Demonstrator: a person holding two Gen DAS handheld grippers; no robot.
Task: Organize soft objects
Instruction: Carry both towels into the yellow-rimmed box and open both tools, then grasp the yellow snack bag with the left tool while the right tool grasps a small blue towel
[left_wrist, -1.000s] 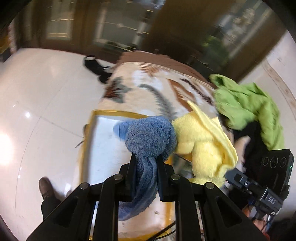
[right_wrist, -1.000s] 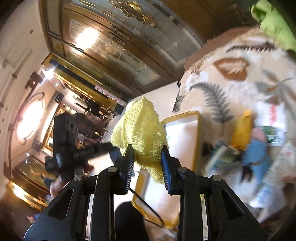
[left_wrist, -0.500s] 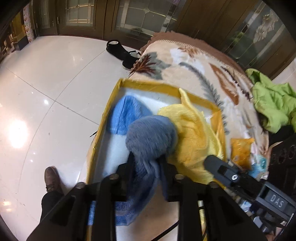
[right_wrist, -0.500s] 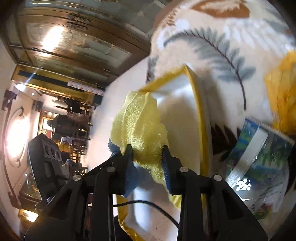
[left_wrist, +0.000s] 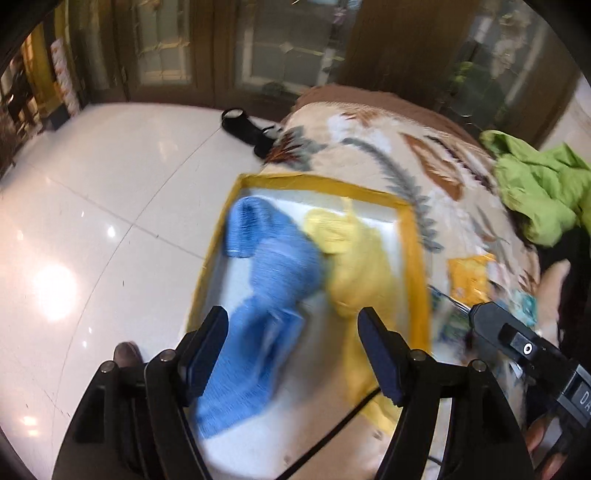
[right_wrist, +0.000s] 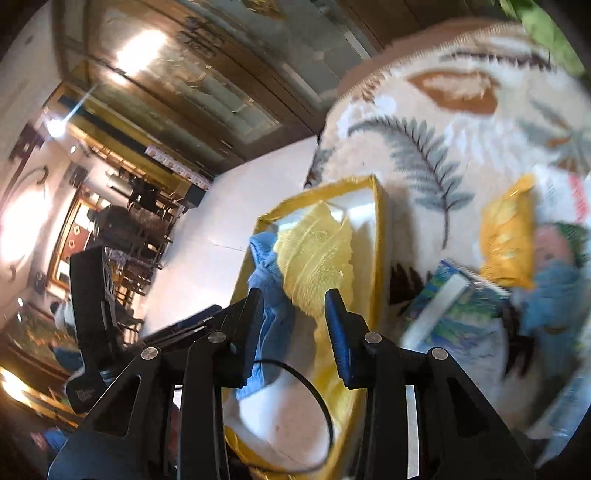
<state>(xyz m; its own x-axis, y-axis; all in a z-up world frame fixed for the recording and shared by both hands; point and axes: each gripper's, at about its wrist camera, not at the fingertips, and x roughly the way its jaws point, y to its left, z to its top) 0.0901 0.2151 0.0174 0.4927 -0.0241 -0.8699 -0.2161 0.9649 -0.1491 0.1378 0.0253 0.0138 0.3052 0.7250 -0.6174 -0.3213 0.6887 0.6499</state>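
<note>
Both fingers of the left gripper (left_wrist: 291, 347) stand wide above the yellow-rimmed box (left_wrist: 410, 236) where the blue towel (left_wrist: 273, 266) lies loose, while the right gripper (right_wrist: 293, 317), narrowly parted, frames the yellow towel (right_wrist: 314, 258) in that box.

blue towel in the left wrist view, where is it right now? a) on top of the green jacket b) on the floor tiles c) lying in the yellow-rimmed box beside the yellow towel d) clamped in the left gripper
c: the blue towel lies inside the yellow-rimmed box, touching the yellow towel, while the left gripper stands wide open with its fingers clear of the cloth.
</note>
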